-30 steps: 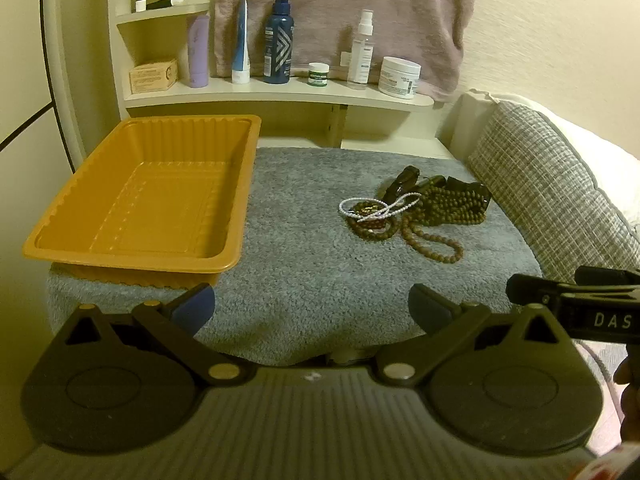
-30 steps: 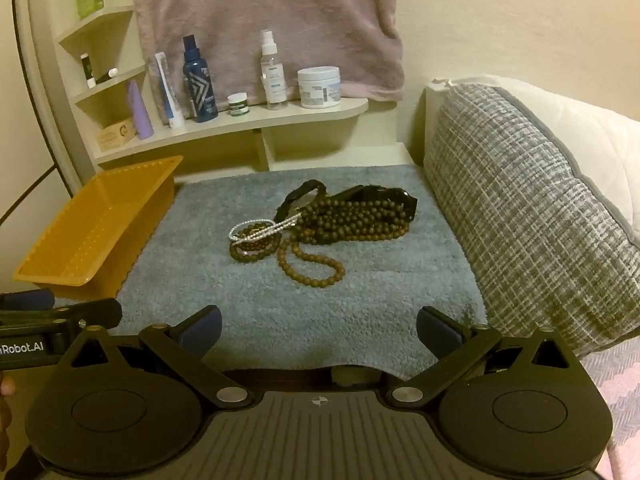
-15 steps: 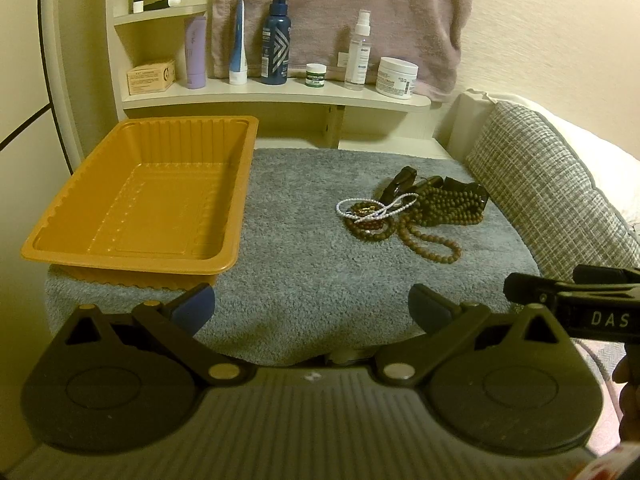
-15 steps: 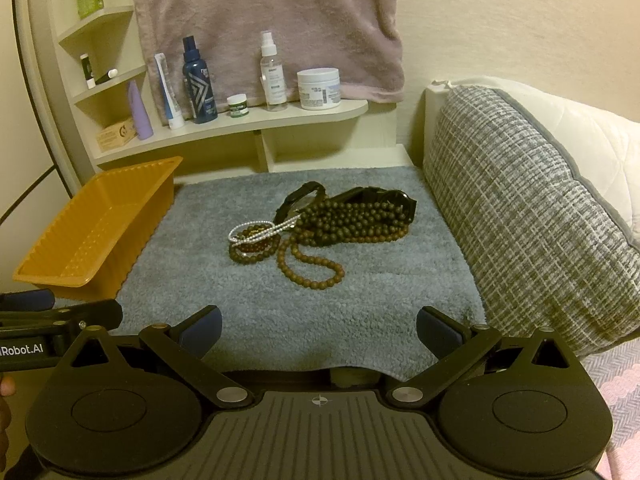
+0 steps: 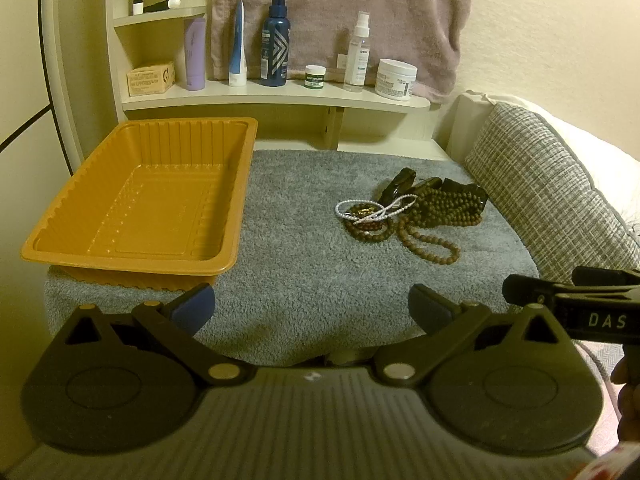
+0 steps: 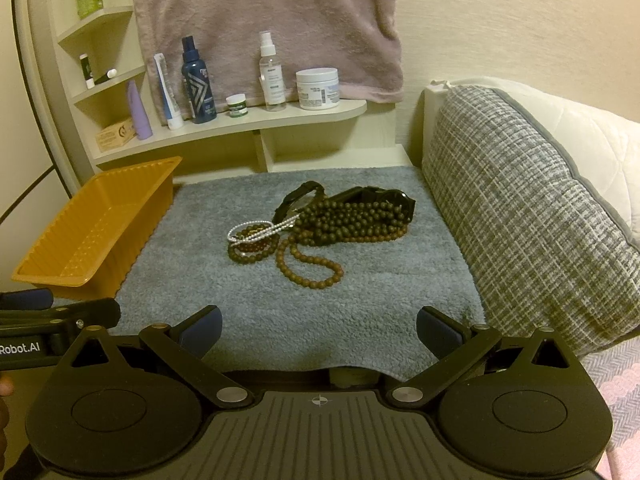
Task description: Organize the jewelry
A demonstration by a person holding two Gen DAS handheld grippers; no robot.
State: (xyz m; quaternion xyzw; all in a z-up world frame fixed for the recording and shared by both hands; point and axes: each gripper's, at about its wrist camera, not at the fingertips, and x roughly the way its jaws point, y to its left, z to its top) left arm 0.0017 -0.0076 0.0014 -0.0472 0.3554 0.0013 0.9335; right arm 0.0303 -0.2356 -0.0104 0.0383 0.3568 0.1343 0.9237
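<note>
A pile of jewelry lies on a grey mat: brown bead necklaces, a loose brown bead strand, a white pearl bracelet and a black watch. The pile also shows in the left wrist view. An empty orange tray stands on the mat's left side; it also shows in the right wrist view. My left gripper is open and empty at the mat's near edge. My right gripper is open and empty, short of the pile.
A shelf behind the mat holds bottles, tubes and jars, with a pink towel hanging above. A grey woven cushion borders the mat on the right. The other gripper shows at each view's edge.
Both views have shifted very slightly; the grippers stay open and the jewelry and tray have not moved.
</note>
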